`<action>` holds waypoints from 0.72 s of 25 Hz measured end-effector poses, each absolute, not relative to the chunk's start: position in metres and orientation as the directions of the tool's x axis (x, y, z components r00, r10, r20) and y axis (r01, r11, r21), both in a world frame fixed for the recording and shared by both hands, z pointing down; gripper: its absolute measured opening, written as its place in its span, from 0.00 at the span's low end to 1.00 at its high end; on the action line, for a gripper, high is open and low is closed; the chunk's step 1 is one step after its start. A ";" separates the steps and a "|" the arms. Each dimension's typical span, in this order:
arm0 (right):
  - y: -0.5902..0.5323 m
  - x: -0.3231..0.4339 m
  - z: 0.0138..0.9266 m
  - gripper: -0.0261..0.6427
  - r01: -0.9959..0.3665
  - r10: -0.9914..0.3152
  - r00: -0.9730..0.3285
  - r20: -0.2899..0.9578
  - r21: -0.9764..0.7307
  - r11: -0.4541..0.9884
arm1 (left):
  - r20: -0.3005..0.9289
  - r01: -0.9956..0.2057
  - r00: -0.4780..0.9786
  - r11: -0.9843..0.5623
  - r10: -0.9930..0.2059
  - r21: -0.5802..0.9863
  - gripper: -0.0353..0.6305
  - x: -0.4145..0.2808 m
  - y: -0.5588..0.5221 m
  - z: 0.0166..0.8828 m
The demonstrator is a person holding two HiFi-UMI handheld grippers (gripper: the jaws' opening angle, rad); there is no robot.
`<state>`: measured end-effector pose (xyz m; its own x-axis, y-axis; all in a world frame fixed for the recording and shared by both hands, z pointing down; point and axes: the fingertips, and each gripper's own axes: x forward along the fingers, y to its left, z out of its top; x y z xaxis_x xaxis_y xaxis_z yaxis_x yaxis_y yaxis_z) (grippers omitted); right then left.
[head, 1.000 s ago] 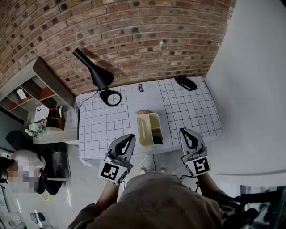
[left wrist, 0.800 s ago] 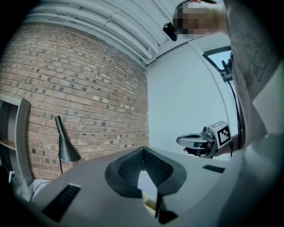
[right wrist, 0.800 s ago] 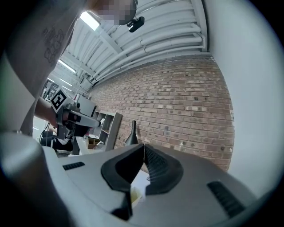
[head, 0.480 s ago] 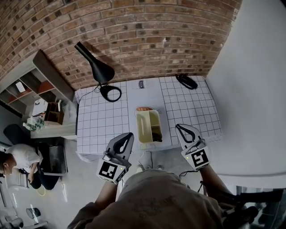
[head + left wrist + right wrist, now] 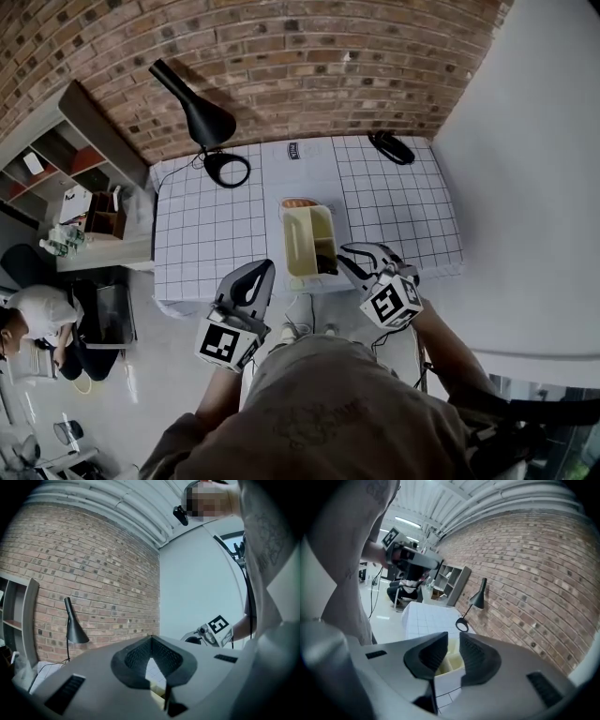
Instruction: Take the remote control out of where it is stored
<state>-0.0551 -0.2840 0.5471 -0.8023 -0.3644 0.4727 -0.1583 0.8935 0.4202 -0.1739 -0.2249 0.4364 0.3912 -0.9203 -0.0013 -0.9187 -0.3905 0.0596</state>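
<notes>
The bin (image 5: 292,246) stands lengthwise on the table (image 5: 211,234), its near end close to the front edge. Bare gridded cloth lies open on both of its long sides. A dark thing, seemingly the remote (image 5: 325,256), sits low in the bin's right compartment toward the near end, and something orange shows at the far end. The right gripper (image 5: 345,255) hangs over the table's front edge just beside the bin's near right corner. Its jaws are opening, only a narrow gap so far; nothing is between them and the bin shows through the gap. The left gripper (image 5: 262,269) hovers off the front edge to the left of the bin, apart from it, with its fingertips together and nothing held. At the table's back left a lamp (image 5: 202,117) leans out from the brick wall (image 5: 309,75), its round base on the cloth near the back edge and well clear of the bin. A small black object (image 5: 389,147) lies at the back right corner. The white wall (image 5: 525,169) runs close along the table's right edge, and a shelf (image 5: 80,169) stands off its left side.
</notes>
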 end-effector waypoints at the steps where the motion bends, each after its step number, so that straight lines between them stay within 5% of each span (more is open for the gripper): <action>1: -0.279 -0.059 0.560 0.16 -0.115 -0.343 -0.788 0.511 0.425 0.898 | -0.002 -0.919 0.389 -0.388 -0.921 0.061 0.06 -0.175 -0.224 0.437; 9: -0.254 -0.071 0.648 0.28 0.140 -0.206 -0.646 0.735 0.379 0.915 | 0.001 -0.926 0.373 -0.372 -0.928 0.071 0.06 -0.187 -0.219 0.438; 18: -0.270 -0.081 0.690 0.28 0.199 -0.169 -0.569 0.805 0.334 0.921 | 0.012 -0.927 0.371 -0.370 -0.929 0.069 0.06 -0.190 -0.218 0.441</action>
<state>-0.0812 -0.2698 0.6902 -0.5690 -0.1688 0.8048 0.1988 0.9215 0.3338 -0.1896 -0.2176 0.4409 0.3711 -0.9285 0.0117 -0.9267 -0.3695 0.0687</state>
